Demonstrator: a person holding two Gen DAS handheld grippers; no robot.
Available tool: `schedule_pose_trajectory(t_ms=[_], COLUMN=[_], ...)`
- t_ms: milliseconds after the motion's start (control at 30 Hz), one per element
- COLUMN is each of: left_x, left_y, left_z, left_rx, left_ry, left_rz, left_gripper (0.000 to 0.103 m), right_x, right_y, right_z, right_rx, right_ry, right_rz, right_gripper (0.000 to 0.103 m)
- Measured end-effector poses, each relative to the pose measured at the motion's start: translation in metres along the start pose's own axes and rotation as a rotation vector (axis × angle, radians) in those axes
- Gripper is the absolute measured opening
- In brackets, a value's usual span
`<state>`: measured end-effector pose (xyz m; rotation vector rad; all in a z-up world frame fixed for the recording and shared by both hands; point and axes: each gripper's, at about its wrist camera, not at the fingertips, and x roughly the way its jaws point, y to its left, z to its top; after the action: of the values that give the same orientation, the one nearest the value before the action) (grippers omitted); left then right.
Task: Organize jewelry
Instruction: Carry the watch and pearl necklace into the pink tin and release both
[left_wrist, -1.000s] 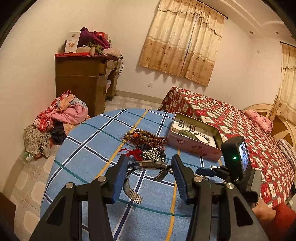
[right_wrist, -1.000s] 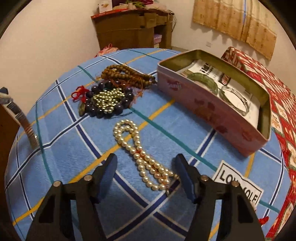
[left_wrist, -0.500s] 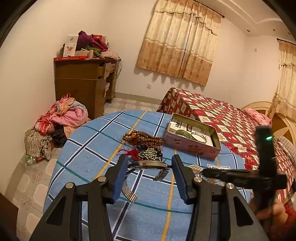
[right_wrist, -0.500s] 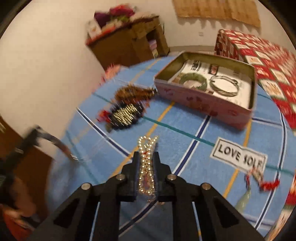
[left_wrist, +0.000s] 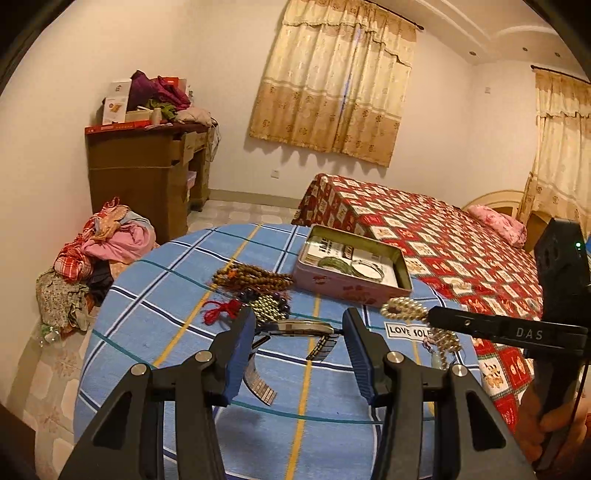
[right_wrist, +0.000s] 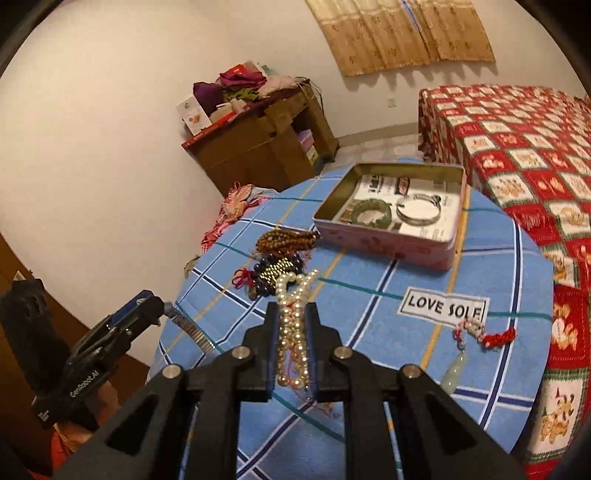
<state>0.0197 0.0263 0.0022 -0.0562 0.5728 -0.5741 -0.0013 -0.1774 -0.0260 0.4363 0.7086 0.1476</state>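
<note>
A wristwatch (left_wrist: 300, 326) with a metal link band is clamped flat between the blue pads of my left gripper (left_wrist: 299, 332), above the blue plaid tablecloth (left_wrist: 155, 295). The right gripper (right_wrist: 291, 310) is shut on a pearl necklace (right_wrist: 295, 286), whose loops stick out past the fingertips and hang behind them. From the left wrist view the same pearl necklace (left_wrist: 402, 308) hangs at the right gripper's tip. The open pink tin (right_wrist: 384, 247) holds a green bangle (right_wrist: 371, 212) and a silver bangle (right_wrist: 419, 210). It stands beyond both grippers.
Brown wooden beads (right_wrist: 286, 240) and a dark and gold bead pile (right_wrist: 277, 271) lie left of the tin. A red cord with a jade pendant (right_wrist: 480, 332) lies by the LOVE SOLE label (right_wrist: 443, 308). A red quilted bed (left_wrist: 443, 236) stands to the right.
The right gripper closed on the pearl necklace and lifted it off the cloth, rolling as it rose. The left gripper drew back a little, still holding the watch.
</note>
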Motion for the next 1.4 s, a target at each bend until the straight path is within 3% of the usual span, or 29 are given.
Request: schedule_pose_trajectory(t_ms=[600, 733, 900, 1100, 1267, 1400], left_x=[0.034, 0.040, 0.057, 0.114, 0.179, 0.226], left_y=[-0.035, -0.044, -0.068, -0.093, -0.099, -0.096], left_z=[0.003, 0.021, 0.058, 0.103, 0.118, 0.109], left_rx=[0.049, 0.073, 0.142, 0.190, 0.181, 0.195], left_ry=[0.060, 0.035, -0.034, -0.078, -0.042, 0.017], left_rz=[-0.093, -0.122, -0.168, -0.182, -0.158, -0.114], left_gripper=[0.050, 0.050, 0.050, 0.050, 0.050, 0.050], right_x=[-0.010, -0.014, -0.023, 0.005, 0.055, 0.080], right_y=[-0.034, -0.035, -0.044, -0.075, -0.114, -0.120], right_z=[0.003, 0.021, 0.067, 0.113, 0.117, 0.115], right_rx=[0.074, 0.053, 0.026, 0.067, 0.163, 0.147], right_ry=[-0.022, -0.052, -0.153, -0.209, -0.136, -0.086], right_rz=[-0.024, -0.034, -0.096, -0.202, -0.255, -0.283], right_gripper=[0.016, 0.016, 0.016, 0.016, 0.016, 0.016])
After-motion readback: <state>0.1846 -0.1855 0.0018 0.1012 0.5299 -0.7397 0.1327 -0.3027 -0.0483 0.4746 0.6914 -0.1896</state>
